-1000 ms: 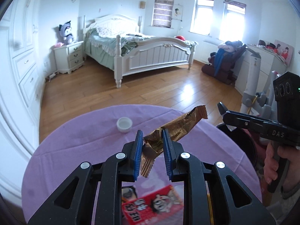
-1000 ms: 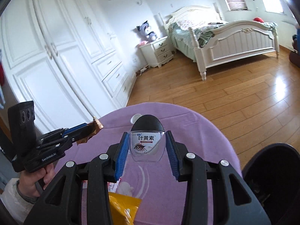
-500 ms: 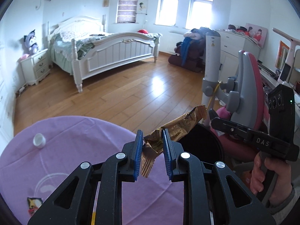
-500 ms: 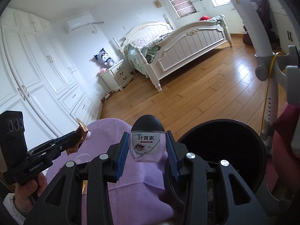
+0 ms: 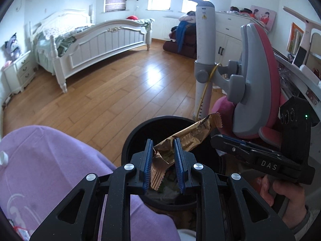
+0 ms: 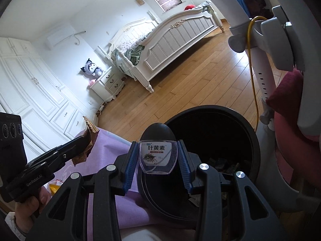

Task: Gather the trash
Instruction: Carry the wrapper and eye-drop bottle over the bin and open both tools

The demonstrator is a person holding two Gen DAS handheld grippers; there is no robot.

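My left gripper is shut on a crumpled gold-brown snack wrapper and holds it above the open black trash bin. My right gripper is shut on a small clear eye-drop bottle with a black cap and holds it over the near rim of the bin. Some trash lies at the bin's bottom. The left gripper with its wrapper shows at the left of the right wrist view. The right gripper shows at the right of the left wrist view.
A round table with a purple cloth stands left of the bin, with a white cap on it. A grey and pink chair with a white post stands just behind the bin. Wooden floor and a white bed lie beyond.
Both grippers have swung right from over the purple table to over the black bin, each still holding its item. The bin has come much closer in both views.
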